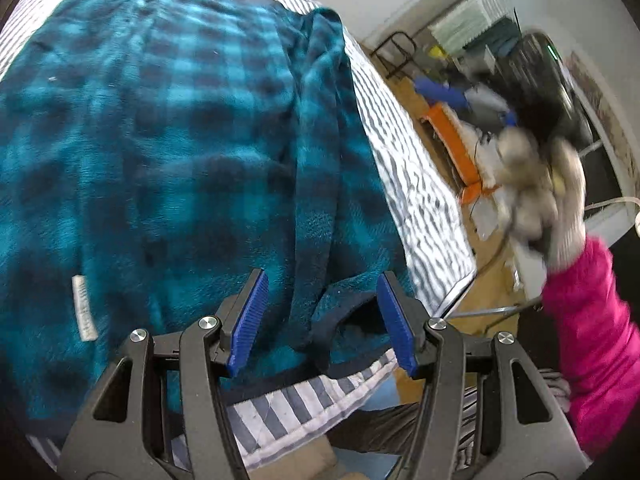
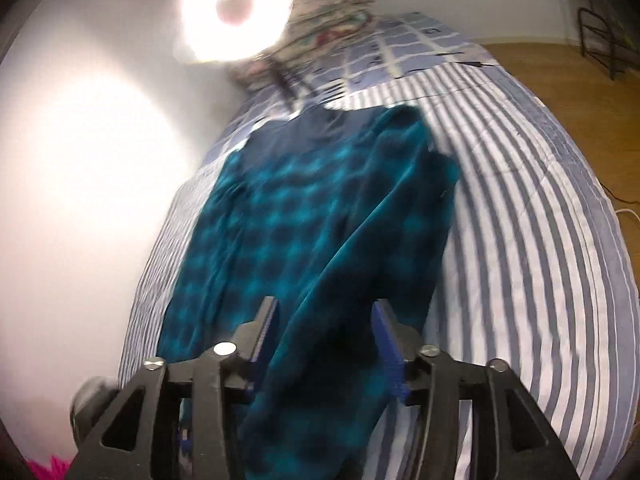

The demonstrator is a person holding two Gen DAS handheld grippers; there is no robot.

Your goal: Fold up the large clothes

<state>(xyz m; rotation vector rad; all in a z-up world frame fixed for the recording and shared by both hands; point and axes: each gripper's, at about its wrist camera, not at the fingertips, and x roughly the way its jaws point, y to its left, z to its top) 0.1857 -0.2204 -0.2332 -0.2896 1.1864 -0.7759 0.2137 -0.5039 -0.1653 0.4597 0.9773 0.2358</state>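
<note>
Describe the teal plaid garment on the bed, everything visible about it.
The teal plaid garment looks like soft fleece, checked in teal and dark navy, with dark trim along its near hem. It lies spread on the striped bedspread, one side doubled over in a long fold. A white label shows near the hem. Neither open gripper clamps it.

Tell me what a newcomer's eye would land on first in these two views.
The teal and black plaid fleece garment fills both views, spread along the blue and white striped bedspread. In the right wrist view a glaring ring light burns at the top, by the bed's far end. In the left wrist view a blurred hand in a bright pink sleeve stands out at the right edge.
</note>
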